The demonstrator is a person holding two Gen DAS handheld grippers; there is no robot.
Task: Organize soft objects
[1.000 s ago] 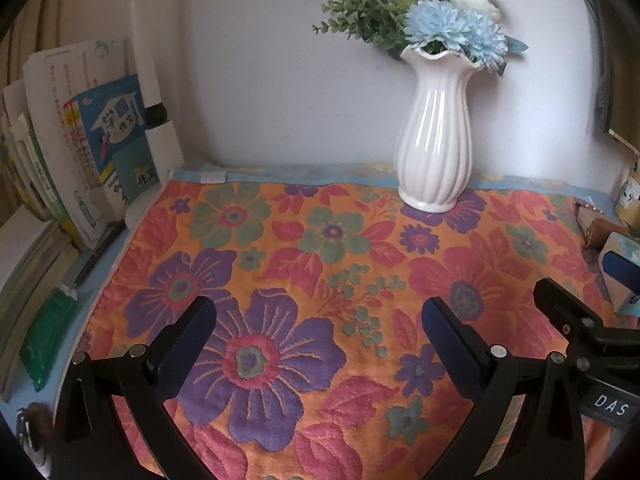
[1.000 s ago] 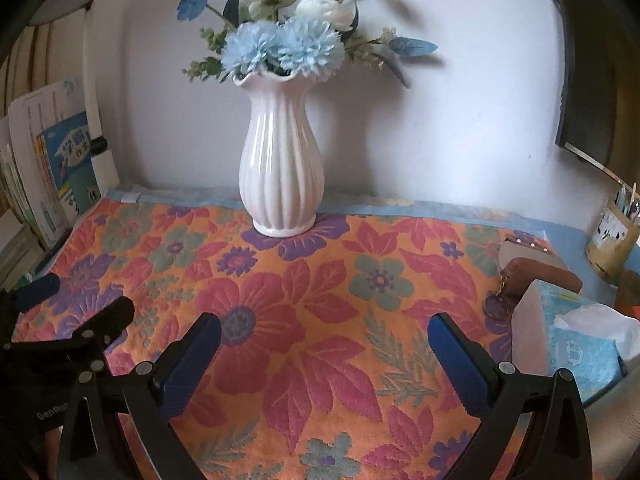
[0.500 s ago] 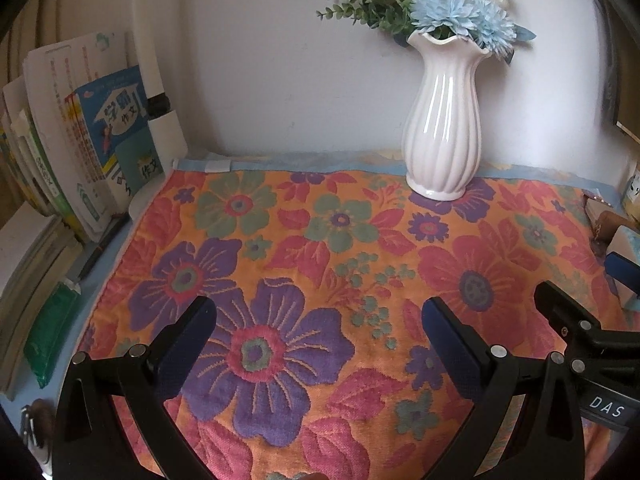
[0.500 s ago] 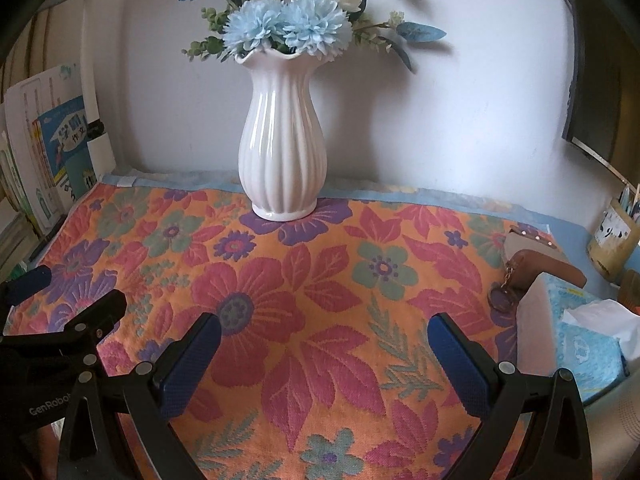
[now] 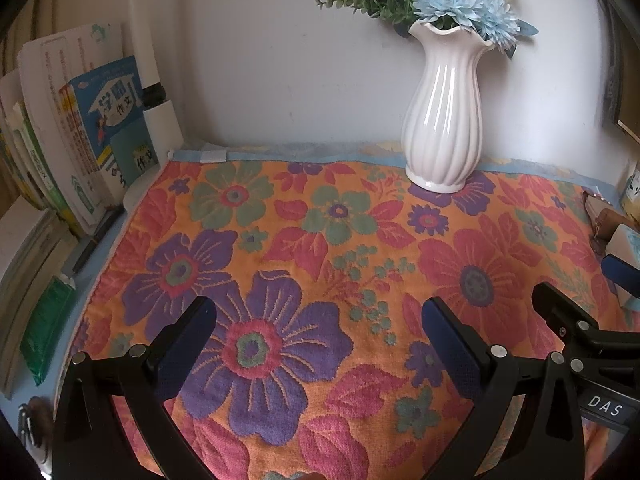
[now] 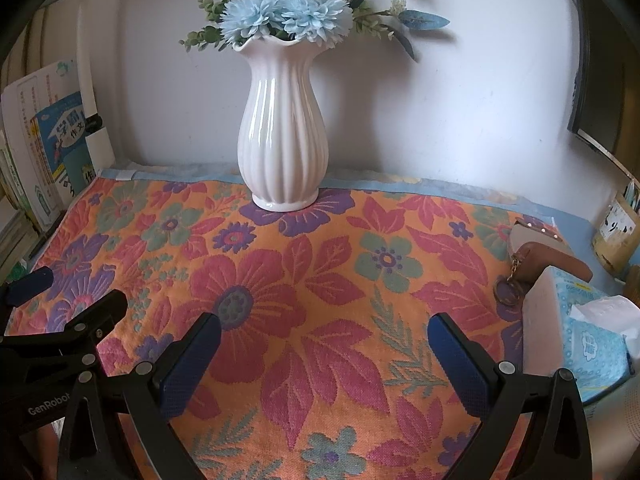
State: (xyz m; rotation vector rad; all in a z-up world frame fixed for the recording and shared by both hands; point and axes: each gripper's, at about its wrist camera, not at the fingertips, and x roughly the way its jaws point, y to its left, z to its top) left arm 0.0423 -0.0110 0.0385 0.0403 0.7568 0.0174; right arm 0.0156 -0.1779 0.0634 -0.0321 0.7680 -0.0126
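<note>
Left wrist: hovering left gripper (image 5: pixel 318 322), fingers wide apart, gripping nothing, over flowered towel (image 5: pixel 340 256) lying flat across the table; vase (image 5: pixel 442 120) standing at towel's back edge.

Right wrist: hovering right gripper (image 6: pixel 324 340), fingers apart, empty, above towel; tissue box (image 6: pixel 588 336) sitting at towel's right edge.

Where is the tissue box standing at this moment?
The tissue box is at the right edge of the right wrist view, at the right end of the flowered cloth, just in front of the brown pouch.
</note>
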